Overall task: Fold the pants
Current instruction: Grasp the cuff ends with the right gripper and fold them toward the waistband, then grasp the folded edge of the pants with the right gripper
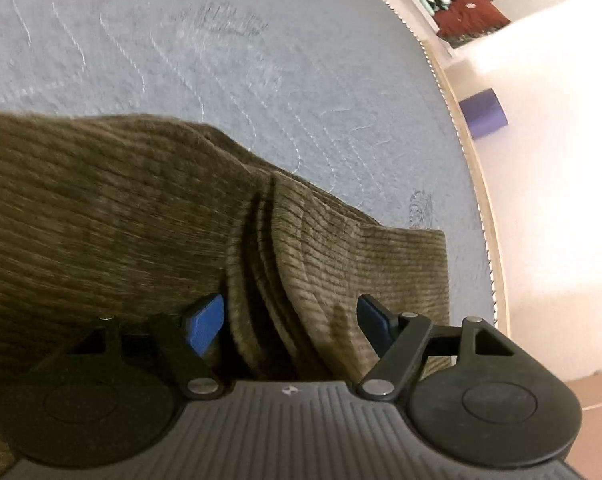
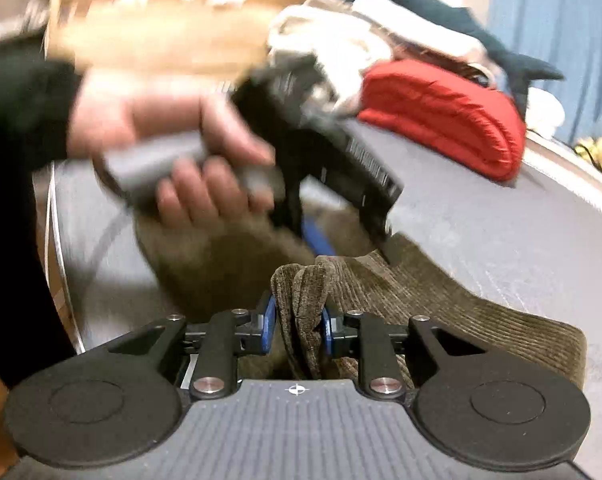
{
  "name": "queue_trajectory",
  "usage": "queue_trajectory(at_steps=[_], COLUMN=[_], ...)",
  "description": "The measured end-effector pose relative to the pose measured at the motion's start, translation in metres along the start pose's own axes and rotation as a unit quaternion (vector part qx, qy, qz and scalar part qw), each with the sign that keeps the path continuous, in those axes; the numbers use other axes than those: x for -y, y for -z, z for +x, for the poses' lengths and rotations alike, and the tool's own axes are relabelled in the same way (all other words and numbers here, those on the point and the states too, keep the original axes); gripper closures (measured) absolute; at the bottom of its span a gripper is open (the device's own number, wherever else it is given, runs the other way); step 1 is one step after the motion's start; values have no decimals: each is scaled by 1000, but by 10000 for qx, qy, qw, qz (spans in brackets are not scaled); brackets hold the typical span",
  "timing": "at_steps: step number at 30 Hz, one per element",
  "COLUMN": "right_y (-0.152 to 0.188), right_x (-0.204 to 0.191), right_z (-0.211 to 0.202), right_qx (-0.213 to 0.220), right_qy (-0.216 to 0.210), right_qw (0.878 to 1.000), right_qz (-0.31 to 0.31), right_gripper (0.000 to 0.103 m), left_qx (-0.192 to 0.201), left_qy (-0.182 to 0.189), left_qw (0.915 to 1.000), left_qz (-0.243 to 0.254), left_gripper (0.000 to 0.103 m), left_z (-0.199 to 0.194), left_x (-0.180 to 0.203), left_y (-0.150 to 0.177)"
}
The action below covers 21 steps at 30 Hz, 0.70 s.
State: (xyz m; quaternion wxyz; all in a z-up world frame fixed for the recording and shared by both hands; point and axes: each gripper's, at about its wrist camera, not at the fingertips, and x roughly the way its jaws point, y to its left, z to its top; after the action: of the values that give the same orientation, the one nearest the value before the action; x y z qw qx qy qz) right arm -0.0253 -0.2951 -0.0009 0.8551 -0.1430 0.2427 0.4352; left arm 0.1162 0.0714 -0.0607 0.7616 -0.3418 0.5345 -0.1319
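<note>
Between the right gripper's (image 2: 299, 330) blue pads, a bunched fold of olive corduroy pants (image 2: 441, 300) is pinched above the grey mattress (image 2: 501, 232). Across it, the left gripper (image 1: 291, 320) stands agape over loose pleats, gripping nothing. With one side unheld, lifting could drag the fold askew or spill layers.

pants (image 1: 101, 208) on mattress (image 1: 221, 60) | jacket (image 2: 441, 120) behind (far end) | box (image 1: 483, 116) right, off-bed
</note>
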Motion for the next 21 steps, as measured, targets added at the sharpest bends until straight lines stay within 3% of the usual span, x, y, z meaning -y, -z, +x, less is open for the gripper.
queue_trajectory(at_steps=[2,3,4,6,8,11,13,14,16,18,21], right_y=[-2,-3,-3,-1,0,4,4,3,0,-1,5], right_x=[5,7,7,8,9,9,6,5,12,28,60], right_z=[-9,-13,-16,-21,-21,-13,-14,-18,-27,-31,-27], right_qx=[238,358,457,527,422,1,-84,-61,57,37,-339], right_qy=[-78,-108,-144,-228,-249,-574,-624,-627,-603,-395,500], right_qw=[9994,9988,9983,9977,9984,9981,9980,9980,9979,9972,9877], right_qz=[232,303,336,354,275,229,64,32,222,631,1439], right_gripper=[79,79,79,79,79,74,64,52,40,35,29], left_qx=[-33,-34,54,176,452,862,1029,1025,1082,1353,1731], left_qy=[15,-8,-119,-250,-413,-702,-940,-1053,-1271,-1546,-1735], left_qw=[10000,10000,9999,9990,9945,9865,9829,9820,9792,9717,9565], left_qz=[-74,-65,13,333,852,1202,1204,1183,1150,1162,1582], left_gripper=[25,30,53,83,84,84,84,82,72,56,53], left_z=[9,13,14,12,1,-19,-28,-29,-30,-39,-55], left_x=[-1,-1,2,9,23,33,28,24,16,15,31], left_y=[-1,-1,-1,-3,-5,-5,-7,-7,-9,-7,-1])
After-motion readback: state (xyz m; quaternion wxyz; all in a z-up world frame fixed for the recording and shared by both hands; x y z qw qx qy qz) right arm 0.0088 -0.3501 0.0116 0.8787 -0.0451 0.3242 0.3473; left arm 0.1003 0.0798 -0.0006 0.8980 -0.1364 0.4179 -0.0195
